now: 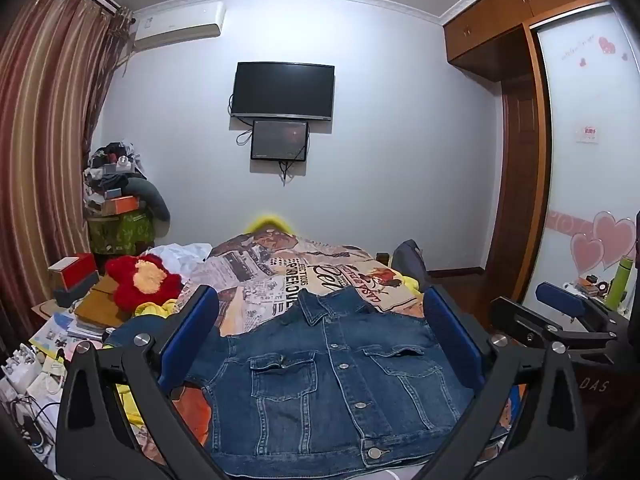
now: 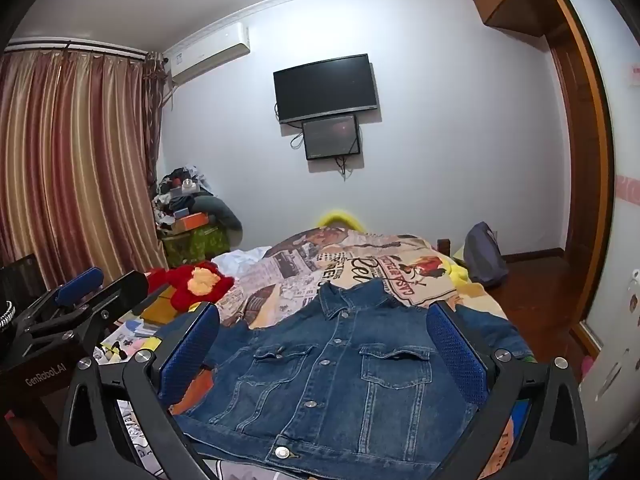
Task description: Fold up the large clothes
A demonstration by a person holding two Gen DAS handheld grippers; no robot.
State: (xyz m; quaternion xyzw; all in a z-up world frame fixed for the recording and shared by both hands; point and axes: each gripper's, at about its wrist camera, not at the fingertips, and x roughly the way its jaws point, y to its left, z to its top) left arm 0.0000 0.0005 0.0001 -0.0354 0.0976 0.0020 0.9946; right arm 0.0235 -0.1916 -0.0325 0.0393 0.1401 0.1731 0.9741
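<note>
A blue denim jacket (image 1: pixel 332 384) lies flat and buttoned on the bed, front side up, its collar towards the far wall; in the right wrist view the denim jacket (image 2: pixel 344 376) fills the foreground too. My left gripper (image 1: pixel 320 308) hovers above its hem, jaws wide open, nothing between the blue pads (image 1: pixel 192 332). My right gripper (image 2: pixel 324 320) stands open the same way over the jacket, empty. Each gripper shows in the other's view: the right gripper (image 1: pixel 560 312) at the right edge, the left gripper (image 2: pixel 80 292) at the left.
The bed carries a newspaper-print cover (image 1: pixel 280 276). A red and yellow plush toy (image 1: pixel 140 280) and piled boxes and papers (image 1: pixel 64 320) crowd the bed's left side. A grey bag (image 2: pixel 484 256) sits at the right. Curtains (image 2: pixel 72 160) left, wardrobe (image 1: pixel 520 160) right, television (image 1: pixel 282 90) ahead.
</note>
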